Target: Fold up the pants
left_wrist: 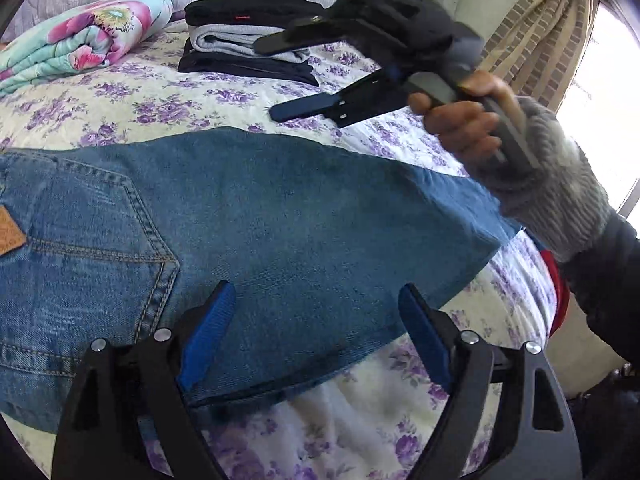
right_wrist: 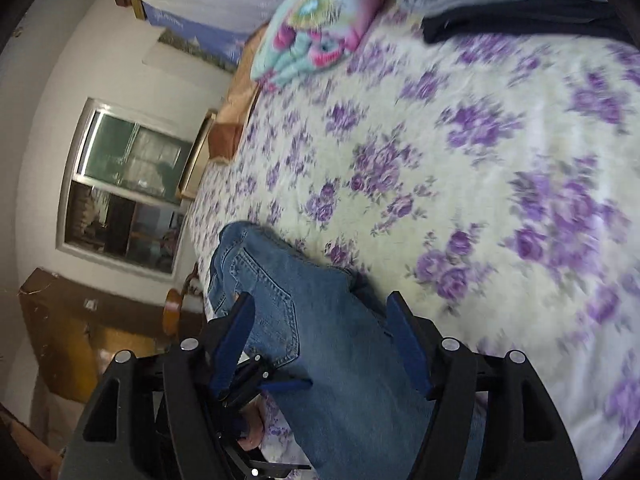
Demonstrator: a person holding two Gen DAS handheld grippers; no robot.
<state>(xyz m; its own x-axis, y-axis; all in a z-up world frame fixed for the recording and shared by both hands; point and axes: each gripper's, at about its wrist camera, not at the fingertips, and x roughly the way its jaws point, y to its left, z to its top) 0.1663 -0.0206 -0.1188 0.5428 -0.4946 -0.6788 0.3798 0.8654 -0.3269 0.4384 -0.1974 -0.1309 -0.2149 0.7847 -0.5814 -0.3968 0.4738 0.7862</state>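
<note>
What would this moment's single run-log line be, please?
jeans flat on bed | left gripper open | right gripper open, raised

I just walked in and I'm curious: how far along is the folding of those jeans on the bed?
Done: the jeans lie in a long narrow strip, apparently folded lengthwise, and a stack of folded clothes sits behind. In hand: nothing; the left gripper and right gripper are both open above the denim. Left: probably folding the strip across and perhaps adding it to the stack.

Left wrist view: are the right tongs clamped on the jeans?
No, the right tongs are open and raised above the bedspread, clear of the jeans.
</note>
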